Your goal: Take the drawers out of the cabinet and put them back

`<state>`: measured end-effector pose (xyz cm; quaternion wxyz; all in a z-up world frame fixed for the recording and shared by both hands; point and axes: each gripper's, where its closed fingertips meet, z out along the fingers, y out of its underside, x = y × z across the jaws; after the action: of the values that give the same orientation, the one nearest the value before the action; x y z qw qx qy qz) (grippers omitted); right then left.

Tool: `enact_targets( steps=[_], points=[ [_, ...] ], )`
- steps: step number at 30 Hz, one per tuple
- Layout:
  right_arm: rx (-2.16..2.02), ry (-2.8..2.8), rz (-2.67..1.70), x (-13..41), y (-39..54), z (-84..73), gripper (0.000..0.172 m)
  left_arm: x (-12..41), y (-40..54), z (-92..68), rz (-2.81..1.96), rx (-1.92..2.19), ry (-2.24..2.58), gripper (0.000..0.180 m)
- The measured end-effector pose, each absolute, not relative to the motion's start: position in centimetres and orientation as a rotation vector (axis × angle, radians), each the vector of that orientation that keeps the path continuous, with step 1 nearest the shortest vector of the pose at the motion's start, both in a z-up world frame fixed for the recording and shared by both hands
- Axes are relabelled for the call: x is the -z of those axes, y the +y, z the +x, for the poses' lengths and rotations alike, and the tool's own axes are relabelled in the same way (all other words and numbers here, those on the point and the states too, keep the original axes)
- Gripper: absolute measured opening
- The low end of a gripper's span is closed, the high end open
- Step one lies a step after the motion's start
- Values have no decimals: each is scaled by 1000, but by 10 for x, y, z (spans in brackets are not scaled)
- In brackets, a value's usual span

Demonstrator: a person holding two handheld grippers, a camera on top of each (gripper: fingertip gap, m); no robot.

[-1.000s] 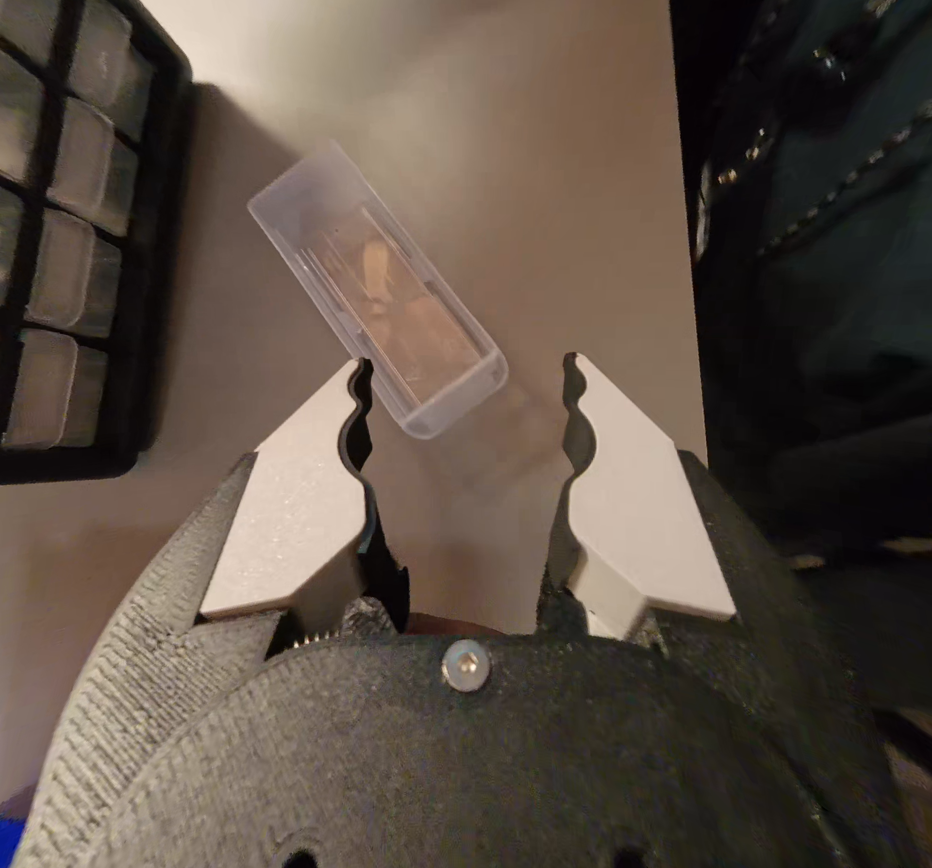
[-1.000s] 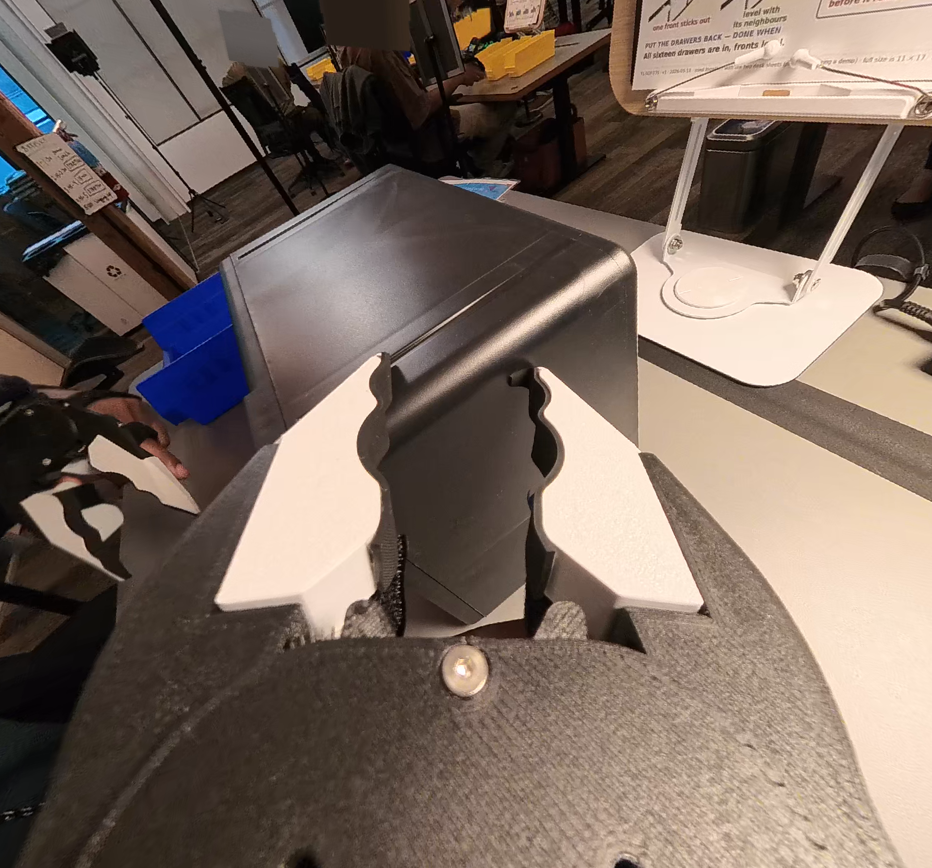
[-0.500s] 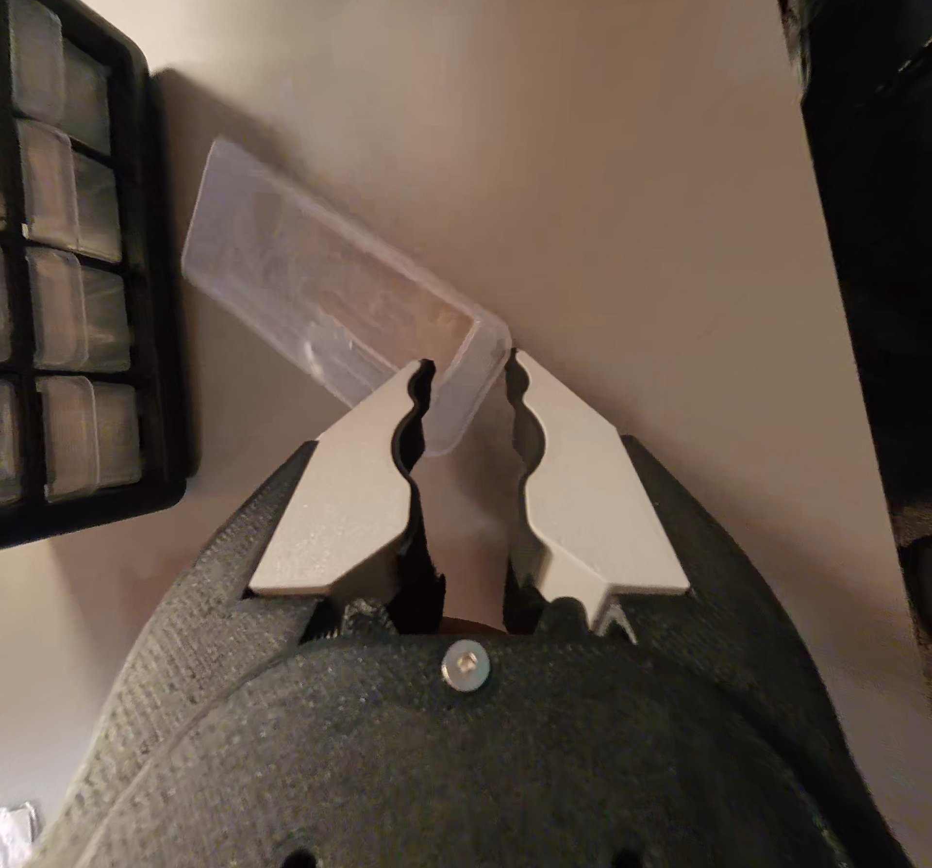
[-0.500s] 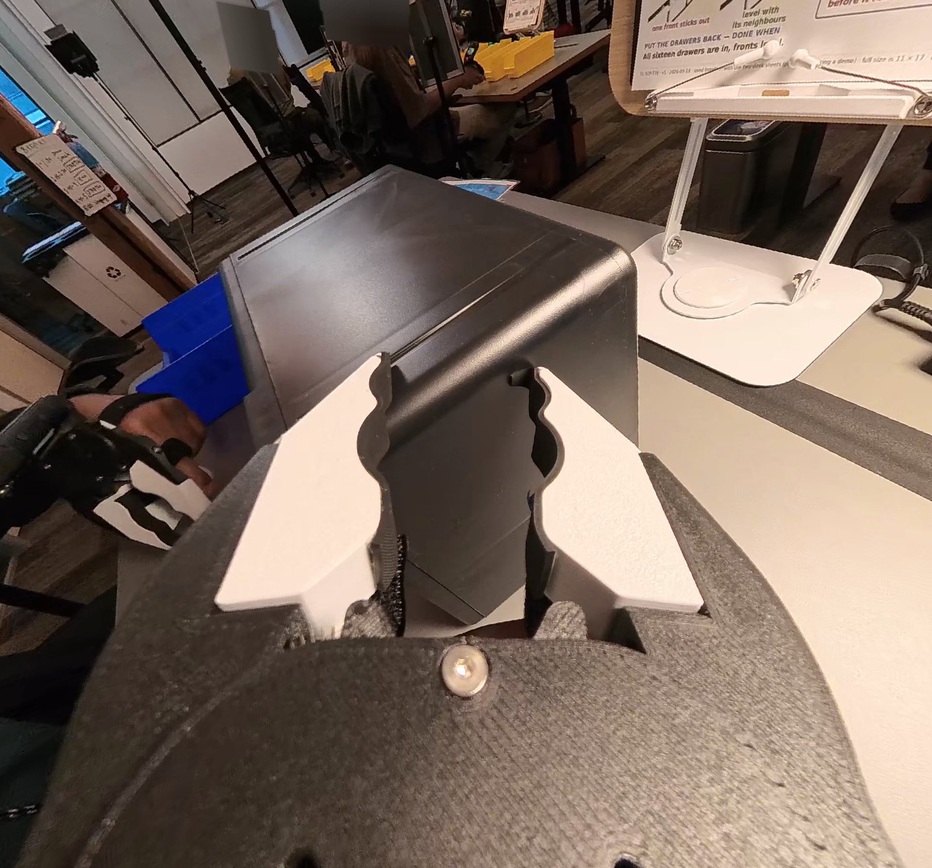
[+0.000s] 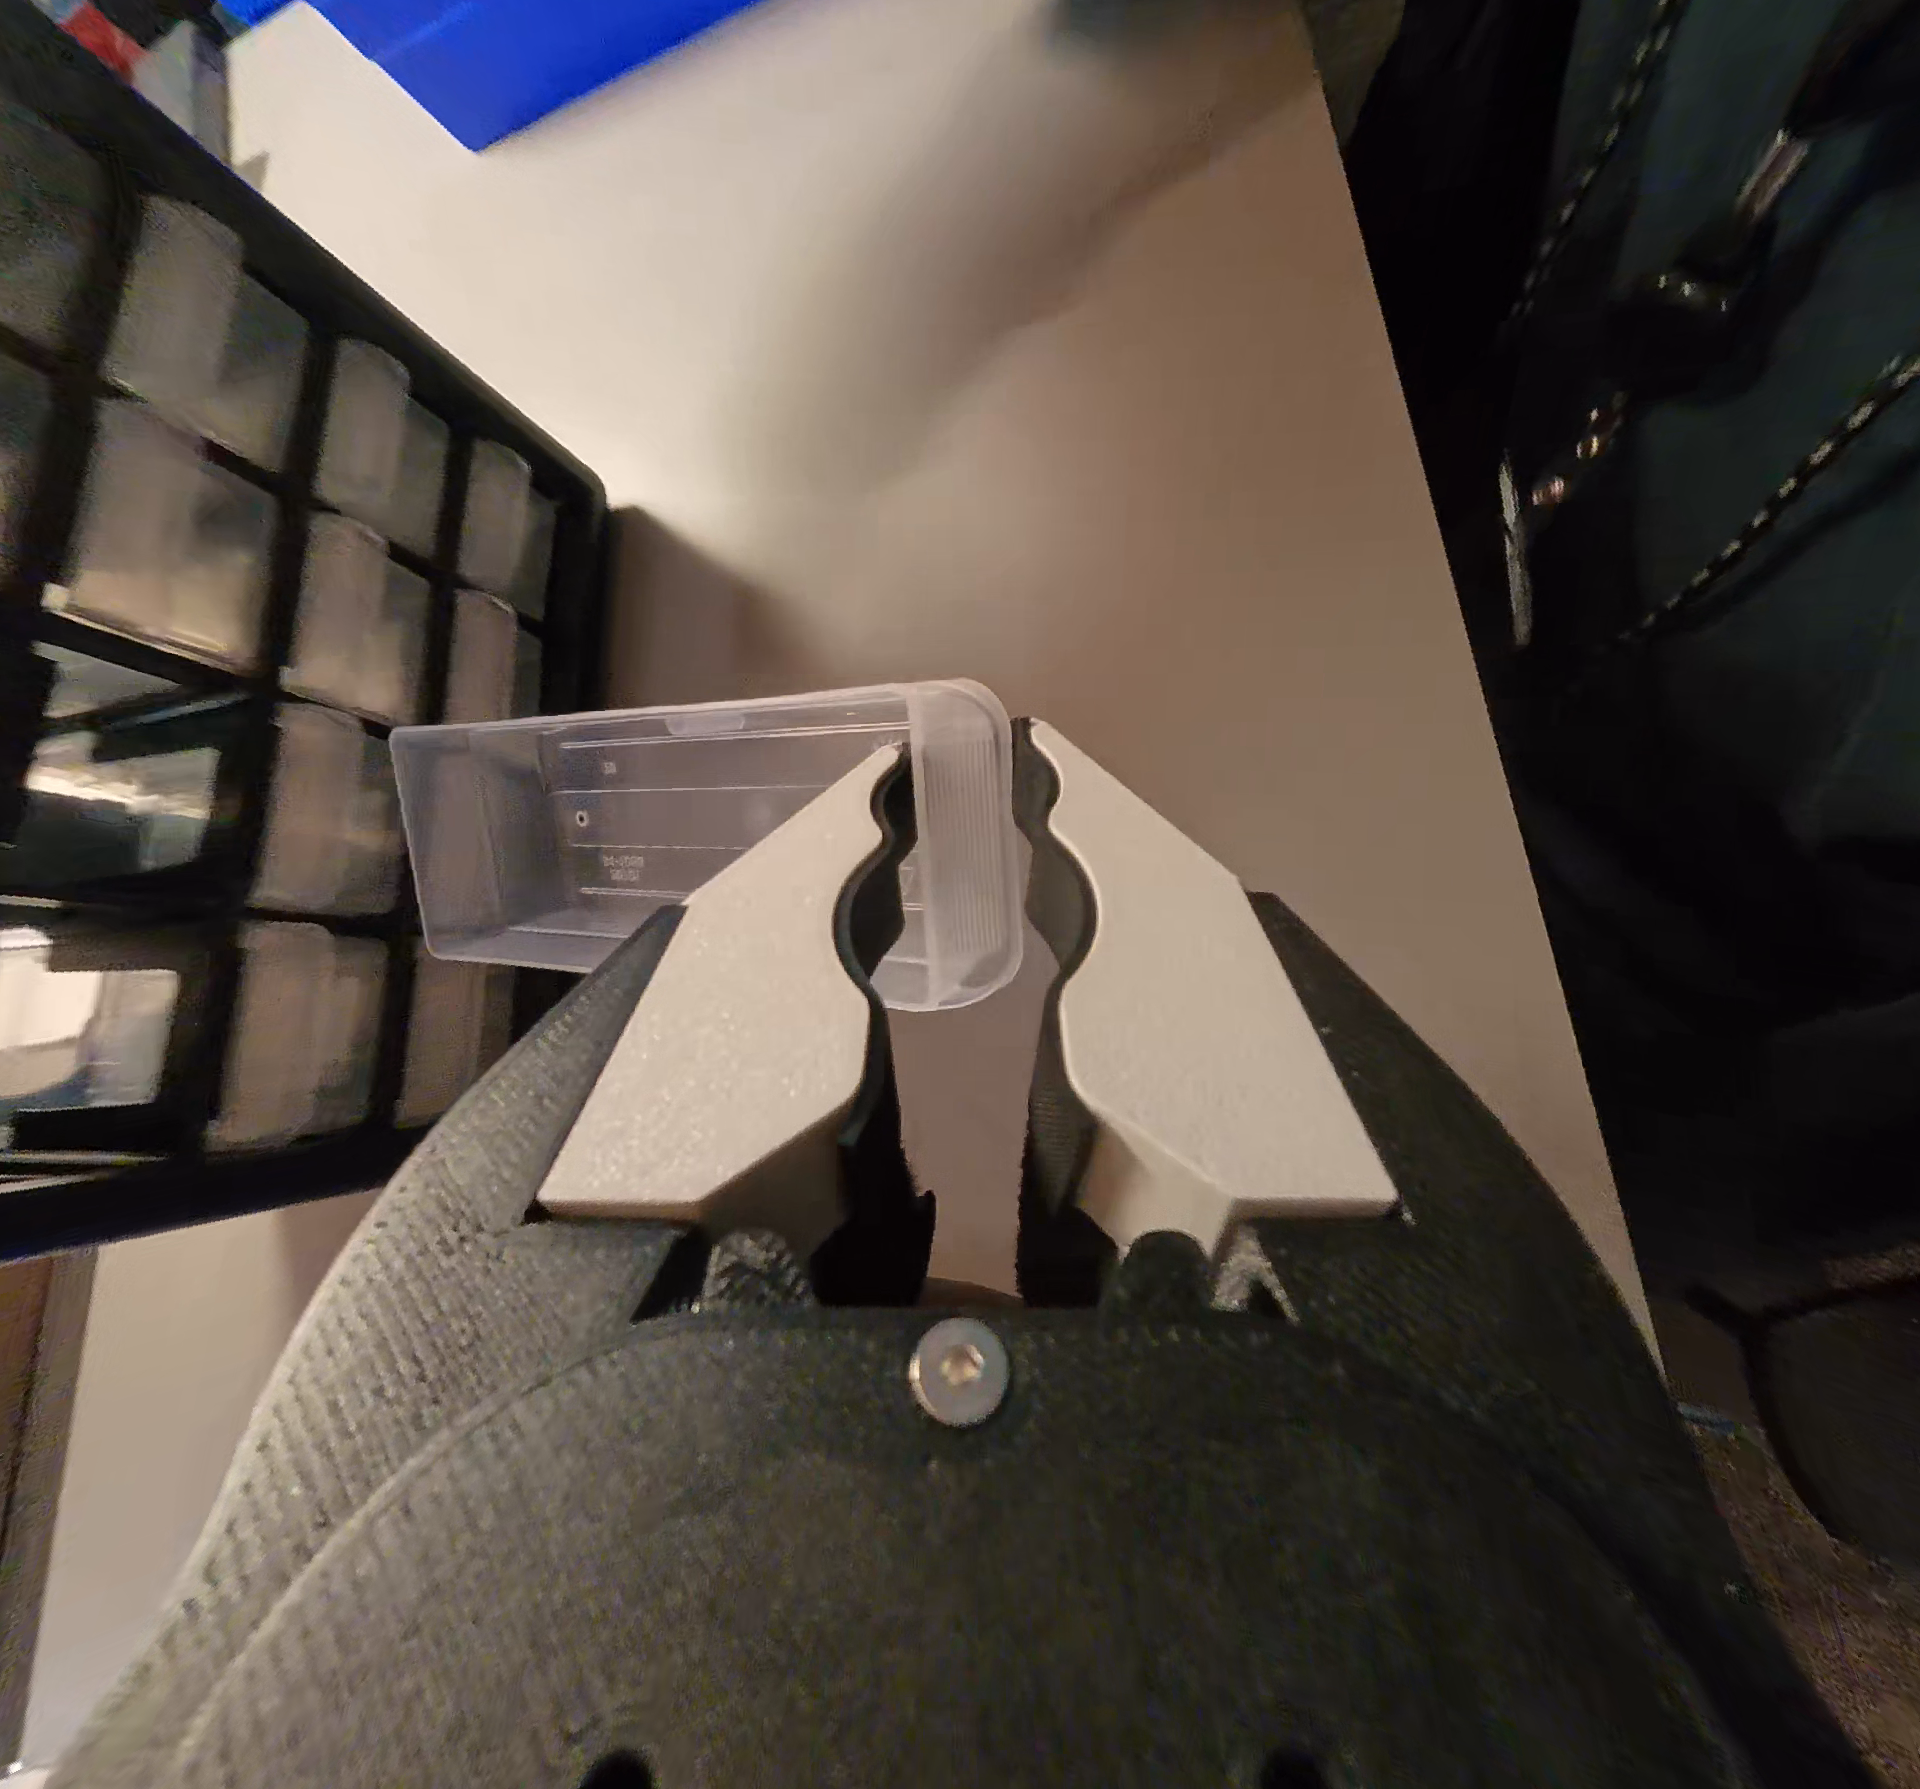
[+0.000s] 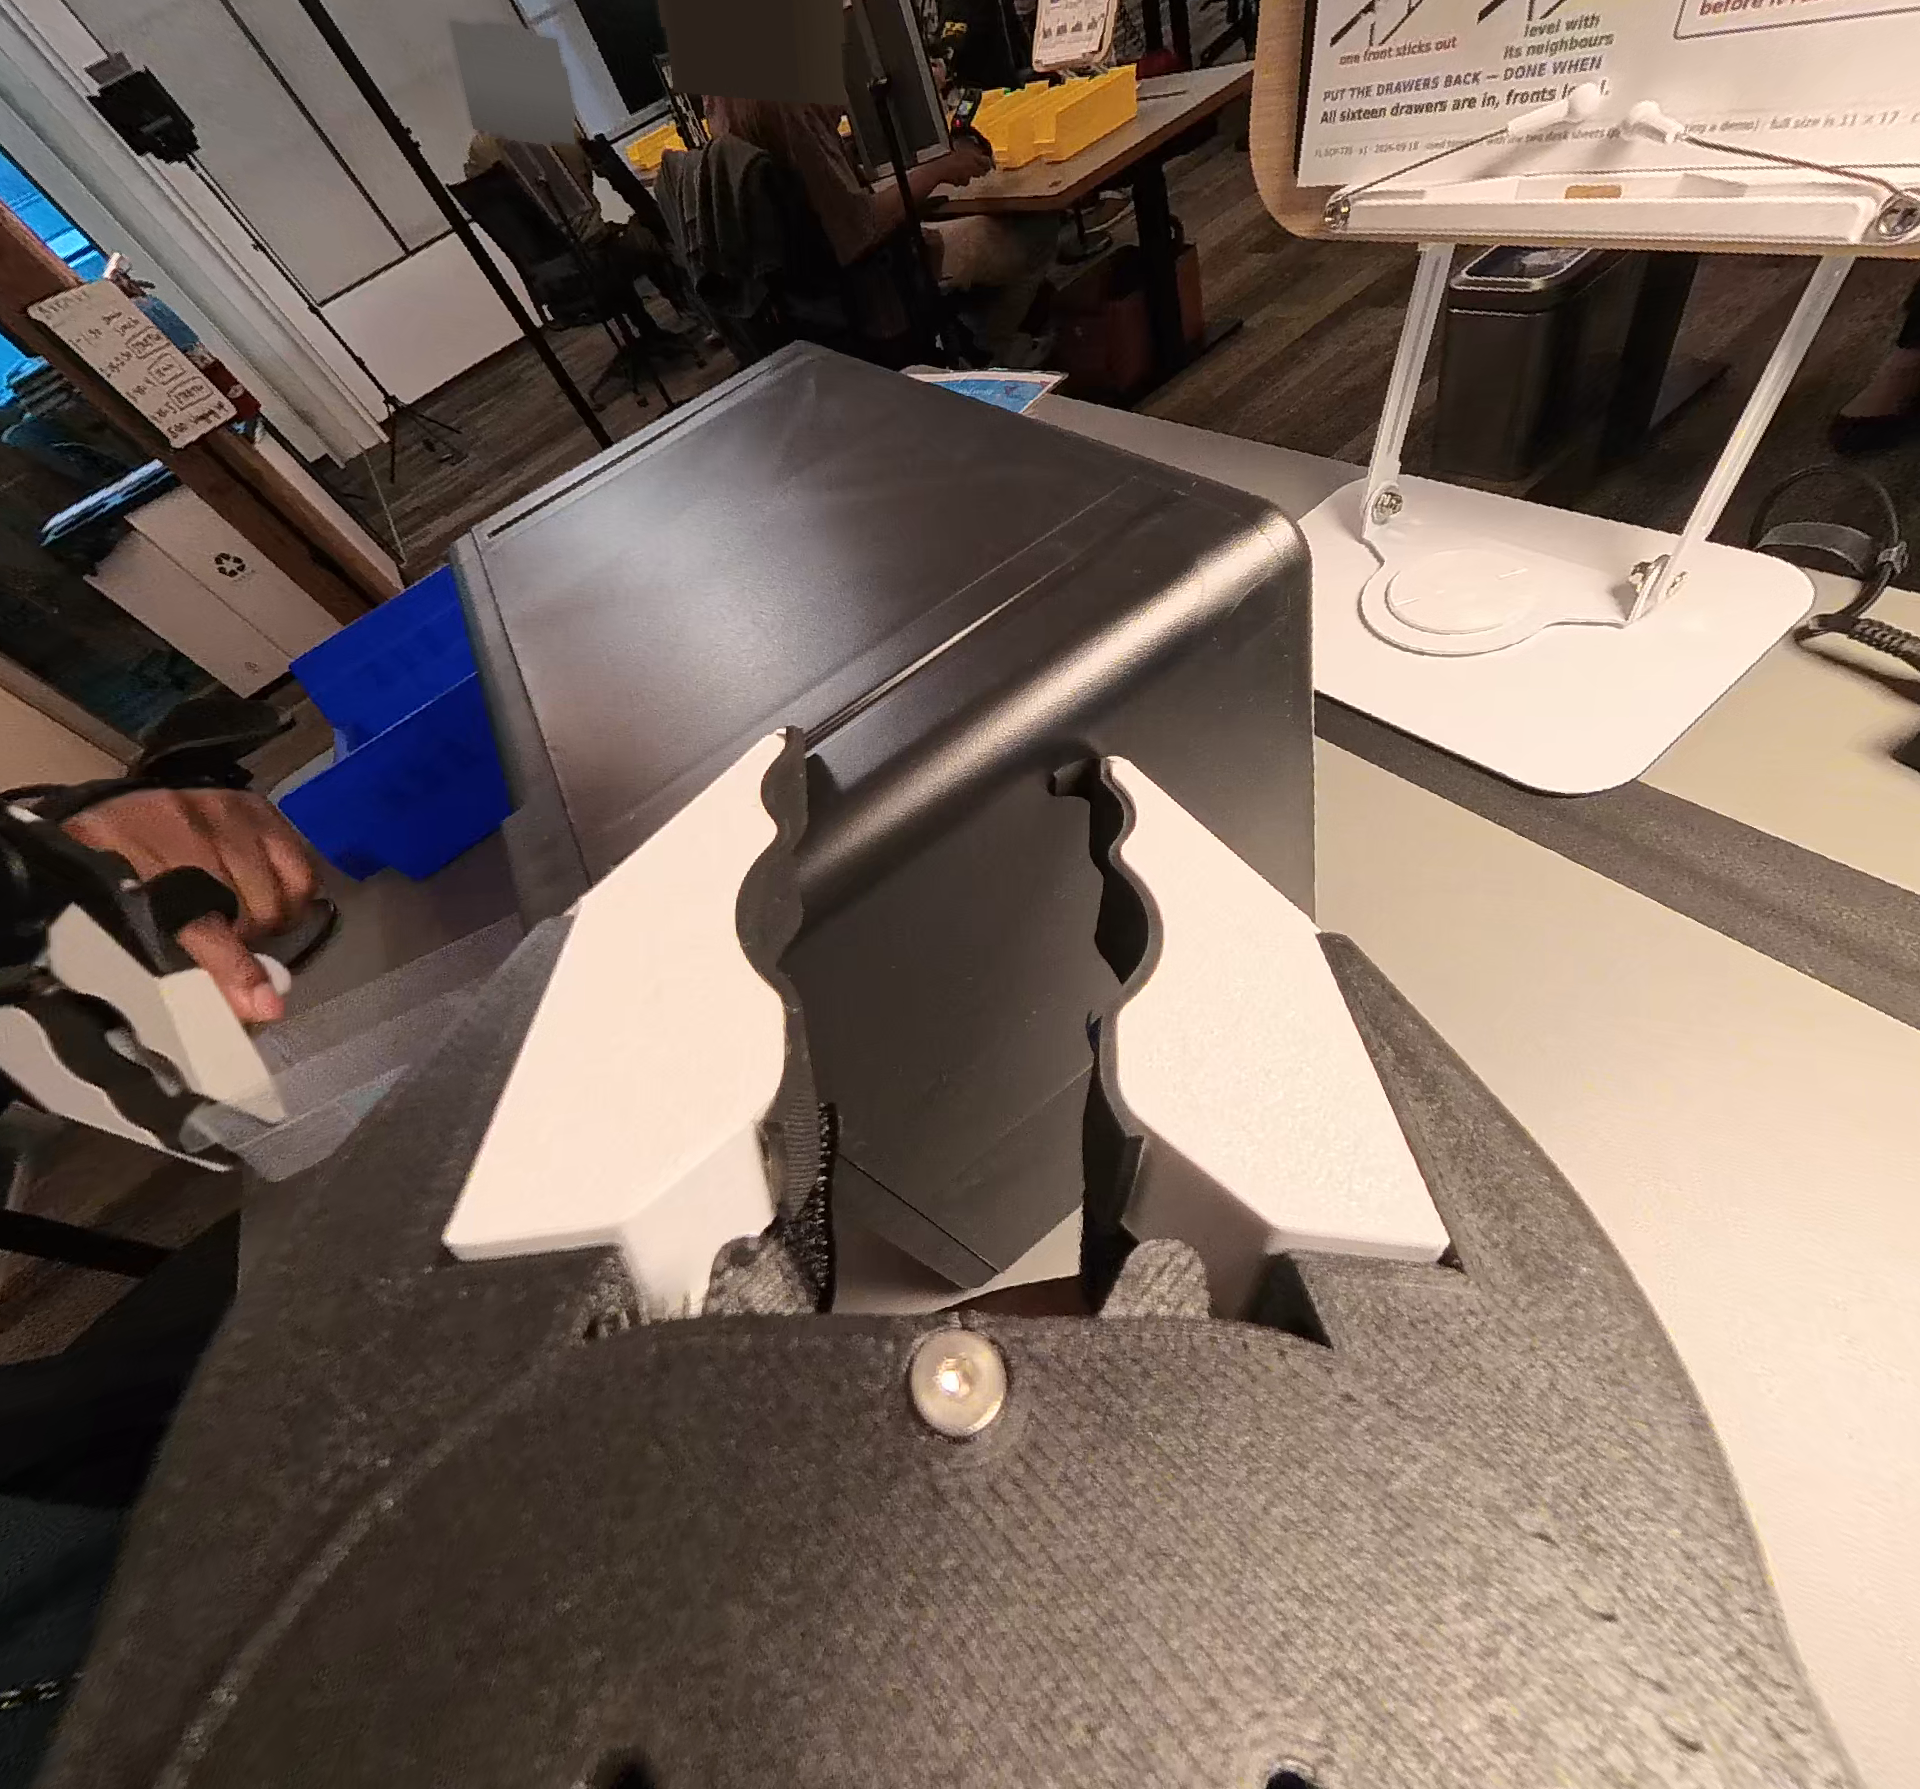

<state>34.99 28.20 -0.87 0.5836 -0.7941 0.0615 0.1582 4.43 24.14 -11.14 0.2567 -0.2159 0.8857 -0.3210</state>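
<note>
one gripper on clear drawer

The left wrist view is dim and warm-toned; the cabinet at its left edge is smeared with motion blur and casts a shadow onto the desk. The right wrist view is bright and evenly lit, sharp, with soft glare on the cabinet top and fisheye bending at the edges.

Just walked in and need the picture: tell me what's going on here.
A person works two hand-held grippers. The left hand-held gripper is clamped on the front tab of a clear plastic drawer, held beside the black cabinet full of drawers. The right hand-held gripper sits open against the cabinet's back edge, gripping nothing.
</note>
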Motion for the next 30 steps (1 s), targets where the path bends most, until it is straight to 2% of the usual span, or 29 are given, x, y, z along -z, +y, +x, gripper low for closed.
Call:
enact_targets(
  steps=[8, 30],
  points=[
    [-370, 145, -1853, 9, 282, 350, 57, 63, 250, 85, -598, 799, 2448, 17],
    [-377, 142, -1855, 9, 282, 350, 57, 56, 268, 117, -550, 358, 2637, 18]
  ],
)
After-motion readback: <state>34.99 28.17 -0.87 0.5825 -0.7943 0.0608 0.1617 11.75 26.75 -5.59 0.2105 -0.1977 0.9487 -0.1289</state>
